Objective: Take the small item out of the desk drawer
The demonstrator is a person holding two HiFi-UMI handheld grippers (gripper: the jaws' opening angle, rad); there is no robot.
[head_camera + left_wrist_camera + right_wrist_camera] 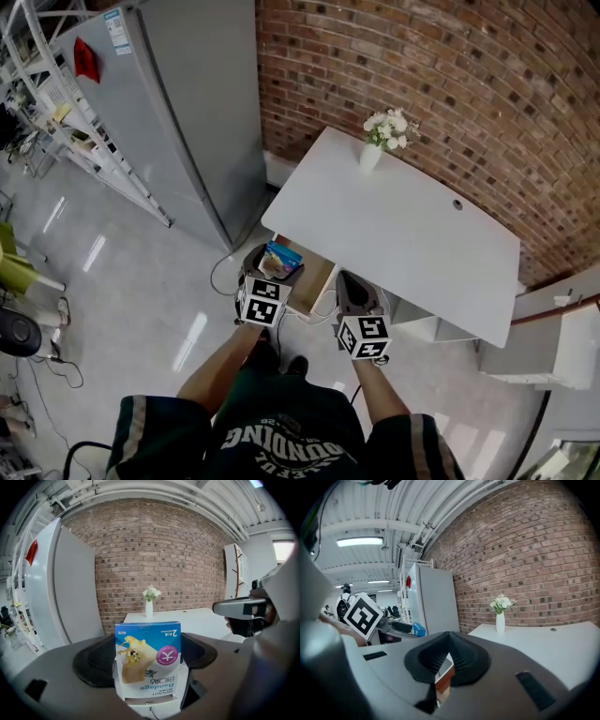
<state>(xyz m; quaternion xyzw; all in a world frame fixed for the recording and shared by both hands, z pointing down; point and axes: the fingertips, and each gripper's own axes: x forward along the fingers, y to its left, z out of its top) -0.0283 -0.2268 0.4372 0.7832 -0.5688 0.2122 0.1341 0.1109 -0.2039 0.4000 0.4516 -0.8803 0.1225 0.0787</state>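
The left gripper [273,266] has its jaws pressed on the small bandage box [147,660], over the open drawer [315,281] at the near left edge of the desk [403,234]. The right gripper [445,660], just right of the drawer, is closed and empty. To do this well, I would hold the squeeze steady and raise the box straight up, clear of the drawer front.

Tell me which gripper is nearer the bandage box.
Left. The left gripper is shut on the bandage box; the right gripper, jaws together, stands apart, to its right.

Blue bandage box [147,660] (print inverted), drawer [314,281] open
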